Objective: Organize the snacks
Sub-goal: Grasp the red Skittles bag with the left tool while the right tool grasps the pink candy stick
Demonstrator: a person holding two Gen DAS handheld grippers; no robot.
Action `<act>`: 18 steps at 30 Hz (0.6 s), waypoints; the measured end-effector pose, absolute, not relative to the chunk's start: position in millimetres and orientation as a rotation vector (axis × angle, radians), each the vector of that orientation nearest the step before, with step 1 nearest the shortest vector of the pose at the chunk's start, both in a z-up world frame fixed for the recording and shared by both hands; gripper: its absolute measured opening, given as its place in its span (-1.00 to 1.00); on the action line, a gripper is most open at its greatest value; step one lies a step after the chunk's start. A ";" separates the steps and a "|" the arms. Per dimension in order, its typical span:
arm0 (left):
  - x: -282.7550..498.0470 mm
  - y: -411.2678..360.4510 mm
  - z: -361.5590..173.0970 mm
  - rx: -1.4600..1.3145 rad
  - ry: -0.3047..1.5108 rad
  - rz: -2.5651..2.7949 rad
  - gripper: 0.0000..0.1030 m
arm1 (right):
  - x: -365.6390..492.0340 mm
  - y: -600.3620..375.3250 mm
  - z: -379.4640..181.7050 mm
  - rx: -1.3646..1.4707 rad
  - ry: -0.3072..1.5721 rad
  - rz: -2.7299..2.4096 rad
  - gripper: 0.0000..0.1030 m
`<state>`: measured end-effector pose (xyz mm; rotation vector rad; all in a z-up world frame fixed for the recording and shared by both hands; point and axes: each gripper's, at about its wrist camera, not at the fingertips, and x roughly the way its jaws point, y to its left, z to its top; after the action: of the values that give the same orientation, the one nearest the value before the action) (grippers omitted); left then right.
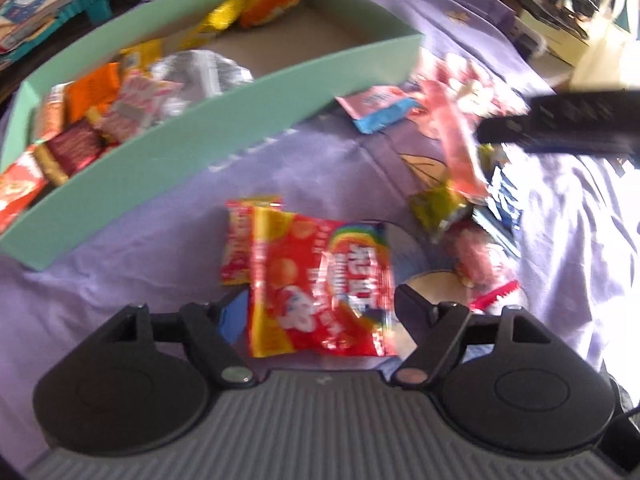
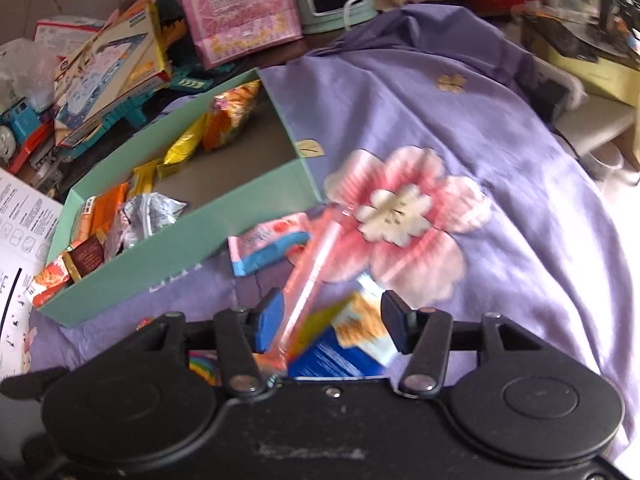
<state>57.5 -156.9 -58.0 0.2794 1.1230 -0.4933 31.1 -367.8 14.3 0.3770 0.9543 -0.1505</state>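
Both claws gape wide: left claw (image 1: 316, 312) straddles a red snack packet (image 1: 320, 288) on the purple cloth (image 1: 168, 280), lower centre; right claw (image 2: 332, 320) flanks a pink stick pack (image 2: 316, 264). Upper left, the green box (image 1: 224, 136) holds snacks.

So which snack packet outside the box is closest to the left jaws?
The big red packet with the rainbow, lying on the purple cloth right between them. The other loose packets lie farther away.

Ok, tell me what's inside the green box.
The green box holds mixed wrappers: a silver packet, orange ones, a gold one. Its right end is bare. Anything beneath the pile is hidden.
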 end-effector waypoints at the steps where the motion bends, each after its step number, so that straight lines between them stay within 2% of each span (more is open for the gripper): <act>1: 57.1 -159.0 -60.7 0.284 1.123 -0.496 0.44 | 37.1 -363.7 12.9 0.362 0.960 -0.129 -0.10; 2: 56.3 -159.8 -61.3 0.290 1.106 -0.496 0.39 | 43.2 -360.3 10.4 0.349 0.970 -0.111 -0.17; 4: 56.8 -157.9 -59.2 0.287 1.075 -0.499 0.07 | 52.5 -355.7 3.1 0.346 0.994 -0.088 -0.40; 7: 69.0 -149.3 -55.4 0.220 1.092 -0.511 -0.21 | 61.7 -353.0 -8.0 0.345 1.023 -0.083 -0.42; 10: 78.2 -141.7 -54.2 0.168 1.104 -0.522 -0.27 | 64.8 -354.3 -14.4 0.363 1.024 -0.081 -0.42; 14: 78.2 -146.1 -56.3 0.187 1.097 -0.539 -0.14 | 66.5 -356.2 -15.5 0.365 1.016 -0.092 -0.49; 15: 76.8 -148.3 -55.9 0.197 1.090 -0.541 -0.19 | 64.9 -354.8 -14.5 0.358 1.011 -0.093 -0.53; 16: 75.3 -149.6 -55.0 0.197 1.083 -0.548 -0.37 | 63.2 -353.6 -13.4 0.356 1.008 -0.090 -0.55; 18: 73.3 -149.4 -49.4 0.187 1.055 -0.544 -0.61 | 58.6 -354.1 -11.1 0.376 1.006 -0.094 -0.56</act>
<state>73.3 -149.4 -49.4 0.1869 1.0550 -0.5440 58.6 -354.1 -11.1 0.3760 1.0058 -0.0939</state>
